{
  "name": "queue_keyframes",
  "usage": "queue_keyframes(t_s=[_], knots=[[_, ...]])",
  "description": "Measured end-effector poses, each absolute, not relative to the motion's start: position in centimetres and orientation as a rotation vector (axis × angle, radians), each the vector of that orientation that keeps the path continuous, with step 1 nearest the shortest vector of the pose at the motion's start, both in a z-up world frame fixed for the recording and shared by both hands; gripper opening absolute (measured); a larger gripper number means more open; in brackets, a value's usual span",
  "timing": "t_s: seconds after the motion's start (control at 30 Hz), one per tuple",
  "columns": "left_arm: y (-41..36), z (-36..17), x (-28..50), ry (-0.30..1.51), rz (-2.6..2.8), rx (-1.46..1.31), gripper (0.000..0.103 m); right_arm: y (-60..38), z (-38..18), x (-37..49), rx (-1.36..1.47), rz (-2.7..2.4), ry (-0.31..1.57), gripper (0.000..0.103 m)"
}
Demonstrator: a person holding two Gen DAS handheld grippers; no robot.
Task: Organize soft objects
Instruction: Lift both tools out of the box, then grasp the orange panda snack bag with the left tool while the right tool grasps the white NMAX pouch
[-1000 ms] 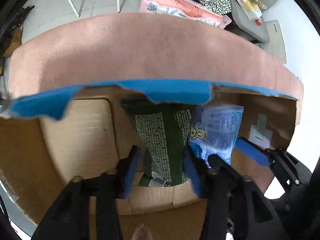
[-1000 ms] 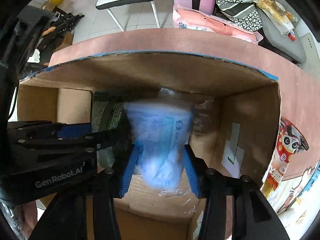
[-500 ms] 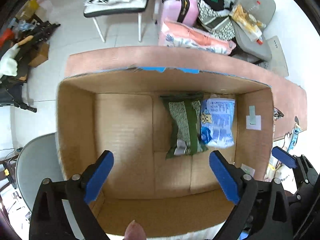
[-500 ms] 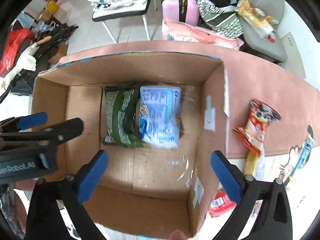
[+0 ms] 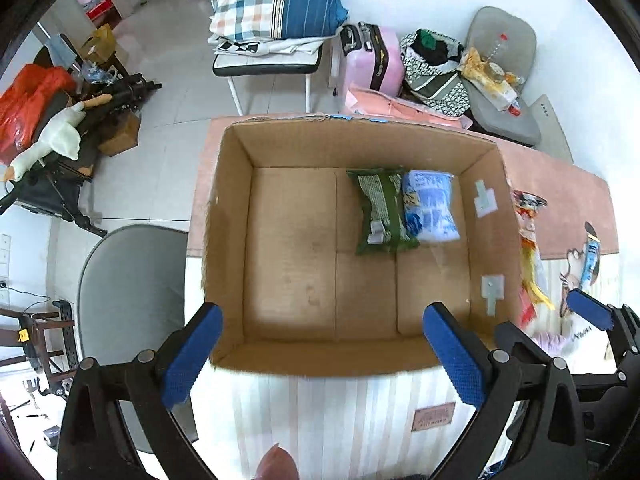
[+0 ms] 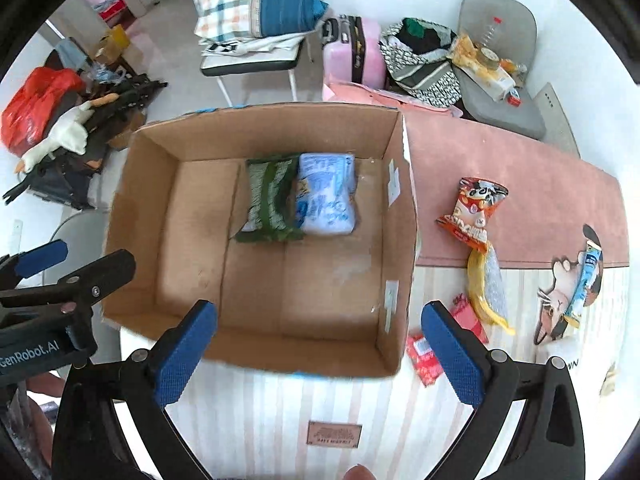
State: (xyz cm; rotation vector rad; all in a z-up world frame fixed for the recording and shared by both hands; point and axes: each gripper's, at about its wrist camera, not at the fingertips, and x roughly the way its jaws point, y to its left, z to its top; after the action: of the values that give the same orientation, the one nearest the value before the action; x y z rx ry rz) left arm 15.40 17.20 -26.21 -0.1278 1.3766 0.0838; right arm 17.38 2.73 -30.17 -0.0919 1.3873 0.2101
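Note:
An open cardboard box (image 5: pixel 232 240) (image 6: pixel 400 216) sits on the table. Inside, at its far right, a green snack bag (image 5: pixel 382 214) (image 6: pixel 270 200) lies next to a blue-and-white bag (image 5: pixel 430 210) (image 6: pixel 326 200), touching it. My left gripper (image 5: pixel 320 354) is open and empty, high above the box's near edge. My right gripper (image 6: pixel 318 352) is open and empty, also above the near edge. Right of the box lie an orange panda snack bag (image 6: pixel 474 210), a yellow packet (image 6: pixel 486 290) and red packets (image 6: pixel 424 354).
The table has a pink cloth (image 6: pixel 500 168) at the back and a striped cloth (image 6: pixel 280 412) in front. A grey chair (image 5: pixel 128 280) stands at the left. A chair with pillows (image 5: pixel 276 8), a pink suitcase (image 5: pixel 372 60) and floor clutter lie beyond.
Both grippers let go of their bags inside the box, opened wide and rose up and back out of it. The green and blue bags stay side by side on the box floor.

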Motion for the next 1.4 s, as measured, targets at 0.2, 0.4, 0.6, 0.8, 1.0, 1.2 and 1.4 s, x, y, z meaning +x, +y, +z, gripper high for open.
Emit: queue_keyframes(t_s=[0.2,0.4,0.6,0.8,1.0,1.2,1.4], knots=[[16.4,-23.8,12.7,1.340,0.078,-0.115,0.103,2.3,-27.9,14.3,-0.042,0.260,1.357,0.103],[12.8,-21.4,11.7,1.268,0.070,-0.061,0.103,-0.2,-26.6,12.4,0.064,0.307,1.306,0.103],[5.0,-21.1,13.4,1.270,-0.014,0.030,0.103,-9.9,-27.5,12.5,0.202,0.206,1.355,0.103],[-5.4,-25.0,17.8,1.360,-0.106,0.114,0.103,-24.6,-30.9,12.3,0.153,-0.102,1.404,0.103],[-13.3,-32.3,24.8,1.526,-0.170,0.136,0.103,-36.7,-37.6,12.8,0.180,-0.231,1.557,0.103],[-17.1,-39.6,31.2,1.639,-0.144,0.191,0.102,-40.7,-43.2,14.5,0.191,-0.212,1.664,0.103],[-18.9,-44.6,34.3,1.709,-0.118,0.288,0.100,-41.2,-46.5,15.8,0.200,-0.155,1.733,0.103]])
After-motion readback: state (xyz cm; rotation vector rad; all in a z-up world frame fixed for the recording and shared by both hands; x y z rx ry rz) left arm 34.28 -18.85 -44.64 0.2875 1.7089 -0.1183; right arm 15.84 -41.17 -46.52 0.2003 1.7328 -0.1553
